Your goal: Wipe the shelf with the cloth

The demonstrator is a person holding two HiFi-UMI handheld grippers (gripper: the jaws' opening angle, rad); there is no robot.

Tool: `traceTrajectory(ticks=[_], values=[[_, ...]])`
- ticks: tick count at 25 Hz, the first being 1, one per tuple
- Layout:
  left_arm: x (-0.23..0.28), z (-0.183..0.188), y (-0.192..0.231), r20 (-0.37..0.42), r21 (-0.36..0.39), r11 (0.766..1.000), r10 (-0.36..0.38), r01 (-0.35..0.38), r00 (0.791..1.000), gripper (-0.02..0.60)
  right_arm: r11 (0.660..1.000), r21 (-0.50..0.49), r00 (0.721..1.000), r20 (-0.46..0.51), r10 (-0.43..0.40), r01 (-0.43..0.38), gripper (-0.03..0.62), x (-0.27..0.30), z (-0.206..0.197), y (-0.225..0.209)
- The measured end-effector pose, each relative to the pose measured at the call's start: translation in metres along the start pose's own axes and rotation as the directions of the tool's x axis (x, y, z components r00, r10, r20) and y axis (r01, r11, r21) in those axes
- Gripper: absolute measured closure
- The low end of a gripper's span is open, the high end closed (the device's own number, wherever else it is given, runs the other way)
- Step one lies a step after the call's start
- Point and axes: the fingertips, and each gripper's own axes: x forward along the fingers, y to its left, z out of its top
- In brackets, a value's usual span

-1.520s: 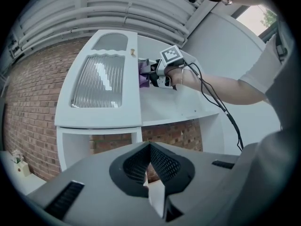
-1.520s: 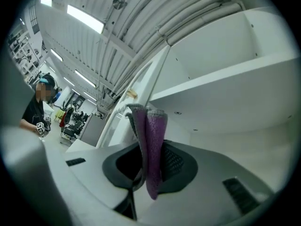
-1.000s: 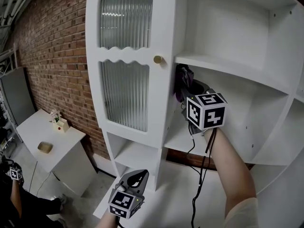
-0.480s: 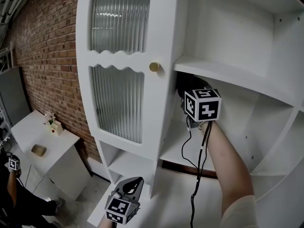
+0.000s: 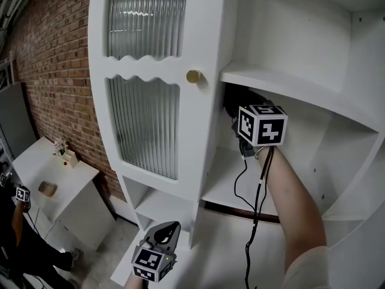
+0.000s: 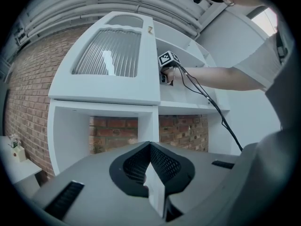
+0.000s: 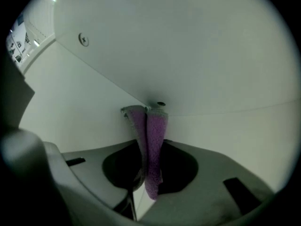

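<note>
Right gripper view: the right gripper (image 7: 149, 175) has its jaws clamped on the purple cloth (image 7: 153, 135). The cloth is a folded strip standing up between them, and its far end touches the seam where two white panels meet, deep in a corner.

Head view: my right arm reaches into the middle compartment, just right of the ribbed-glass door (image 5: 144, 119) and above the shelf (image 5: 225, 182).

Left gripper view: the left gripper (image 6: 151, 171) hangs low in front of the cabinet, well apart from the work. Its jaws are closed together with nothing between them.

Progress, my read: wiping is under way at the back corner. No dirt or wipe marks show, so I cannot tell how much is covered. I would count the front of the shelf board as left to do.
</note>
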Motion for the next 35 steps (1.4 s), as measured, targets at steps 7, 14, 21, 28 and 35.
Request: traceTrajectory(ticks=[7, 14, 21, 28, 35], values=[[-0.003, 0.005, -0.008, 0.009, -0.002, 1.0, -0.002, 0.002, 1.0, 0.568, 0.985, 0.126, 0.992, -0.037, 0.12, -0.115, 0.515, -0.052, -0.016, 0.025], [-0.013, 0.012, -0.024, 0.011, 0.001, 1.0, -0.022, 0.022, 1.0, 0.568, 0.982, 0.106, 0.987, -0.037, 0.158, -0.153, 0.514, -0.105, -0.01, 0.062], [-0.03, 0.011, -0.041, 0.002, 0.034, 0.998, -0.043, 0.043, 0.999, 0.568, 0.965, 0.095, 0.97, 0.007, 0.244, -0.243, 0.516, -0.143, 0.001, 0.12], [-0.039, 0.006, -0.04, 0.003, 0.021, 0.999, -0.031, 0.03, 1.0, 0.568, 0.96, 0.119, 0.967, 0.014, 0.253, -0.252, 0.514, -0.142, -0.001, 0.131], [-0.022, 0.003, -0.037, 0.0, 0.038, 0.999, -0.026, 0.026, 1.0, 0.568, 0.974, 0.066, 0.975, -0.015, 0.22, -0.218, 0.513, -0.114, -0.015, 0.11]])
